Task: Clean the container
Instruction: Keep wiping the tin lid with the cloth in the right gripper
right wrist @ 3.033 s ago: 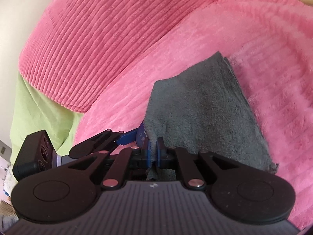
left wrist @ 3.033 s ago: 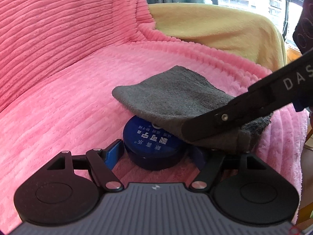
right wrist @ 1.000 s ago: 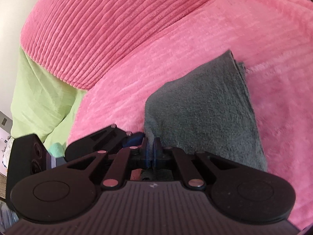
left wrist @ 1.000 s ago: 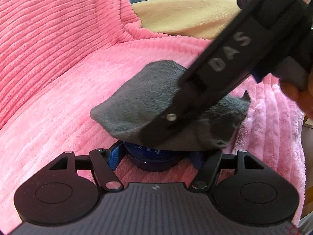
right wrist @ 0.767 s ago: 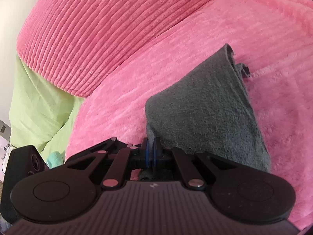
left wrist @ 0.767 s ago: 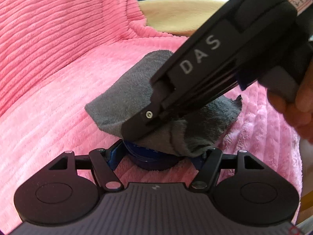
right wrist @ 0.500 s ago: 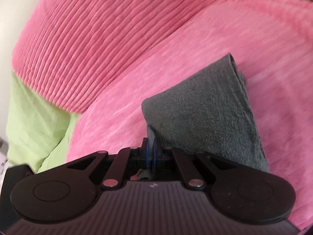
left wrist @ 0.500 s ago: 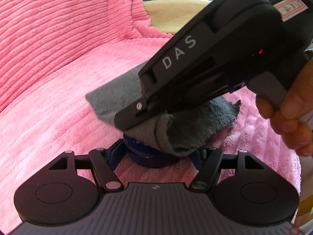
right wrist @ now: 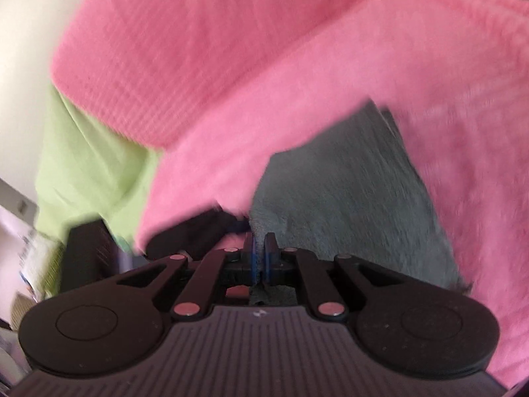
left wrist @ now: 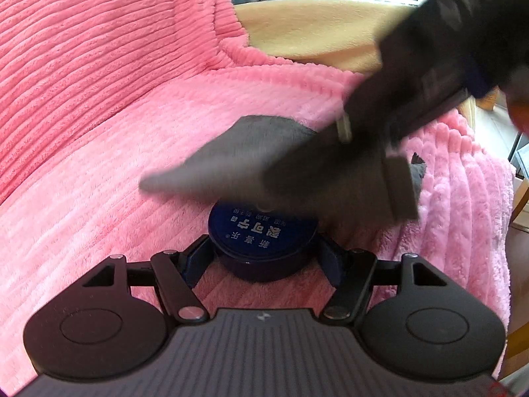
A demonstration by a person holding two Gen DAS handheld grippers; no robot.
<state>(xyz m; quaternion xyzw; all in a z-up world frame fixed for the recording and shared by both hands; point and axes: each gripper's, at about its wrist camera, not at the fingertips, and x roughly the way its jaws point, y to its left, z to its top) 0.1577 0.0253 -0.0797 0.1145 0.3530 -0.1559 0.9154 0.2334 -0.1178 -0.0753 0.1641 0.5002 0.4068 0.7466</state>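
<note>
1. Round dark-blue container sitting on the pink ribbed blanket, lid with pale lettering facing up.
2. Left gripper spread about as wide as the tin, blue pads pressed against both of its sides; clamped on the container, pinning it to the soft surface.
3. Right gripper pinched nearly closed on an edge of the grey cloth, a scrap of fabric showing between the pads.
4. From the left wrist view, cloth draped over the far part of the lid, near half with the lettering uncovered; both views smeared with motion blur.
5. Judged step: wiping the lid.
6. For a good wipe: keep firm, level sideways hold on the tin, since plush bedding gives under pressure.
7. Press the cloth flat on the lid, not bunched, and sweep across to the near rim.
8. Avoid knocking the right tool body against the left pads.
</note>
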